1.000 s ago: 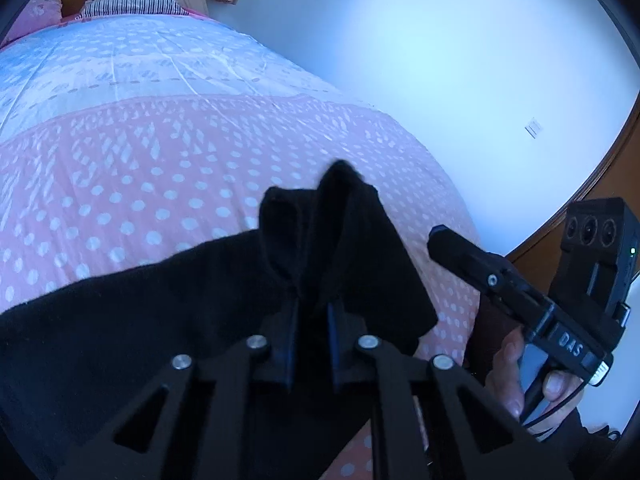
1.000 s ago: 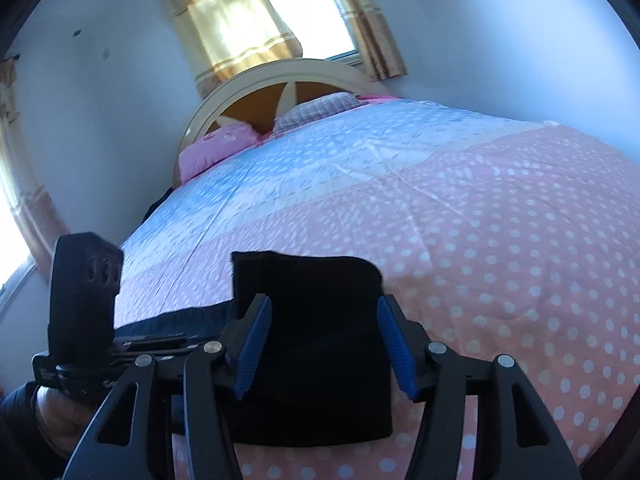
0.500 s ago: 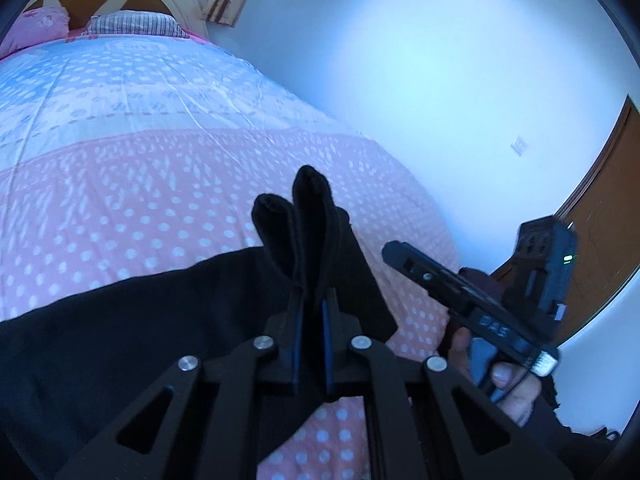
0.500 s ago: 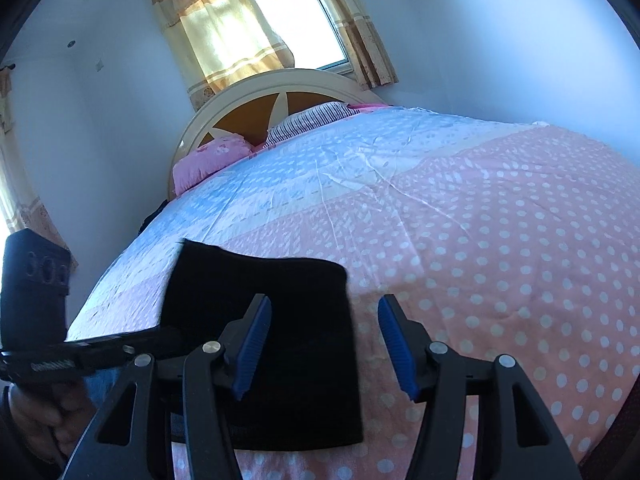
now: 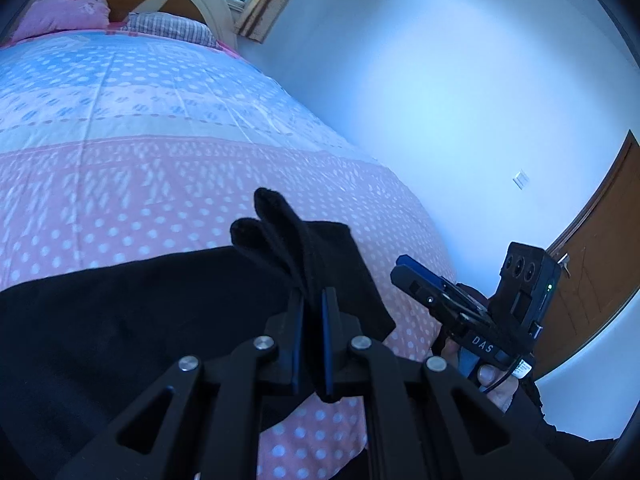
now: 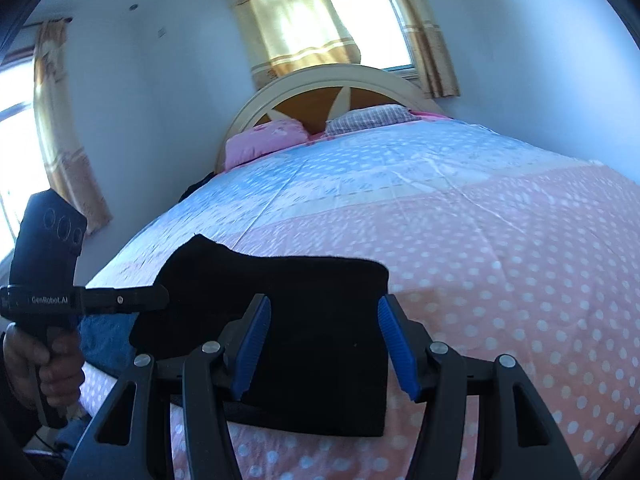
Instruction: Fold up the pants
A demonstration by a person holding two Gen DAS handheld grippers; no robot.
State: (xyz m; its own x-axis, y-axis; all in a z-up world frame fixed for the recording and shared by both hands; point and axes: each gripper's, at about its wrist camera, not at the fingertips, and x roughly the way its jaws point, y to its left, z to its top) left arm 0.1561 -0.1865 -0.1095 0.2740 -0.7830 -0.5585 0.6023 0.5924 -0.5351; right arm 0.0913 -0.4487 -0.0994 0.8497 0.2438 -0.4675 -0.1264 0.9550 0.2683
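The black pants lie near the foot of the bed, on the pink dotted part of the cover, already doubled into a thick flat block. The left gripper has its jaws pressed together on a bunched corner of the cloth, which sticks up in two rounded lobes past the tips. The right gripper hangs just over the folded block with its blue pads spread wide and nothing between them.

It looks to me like the middle of a fold: one corner is lifted and ready to be carried across. The next move would call for the free gripper to drop and pinch the matching edge, so both corners travel together and the layers stay square. Otherwise the lifted corner will likely drag the stack askew.

Plenty is hard to read. The cloth is so dark that seams, waistband and leg ends do not show, so I cannot say which end is held. The near edge is cut off behind the gripper arms. Something blue peeks out beside the pants on the left, and I cannot tell what it is.
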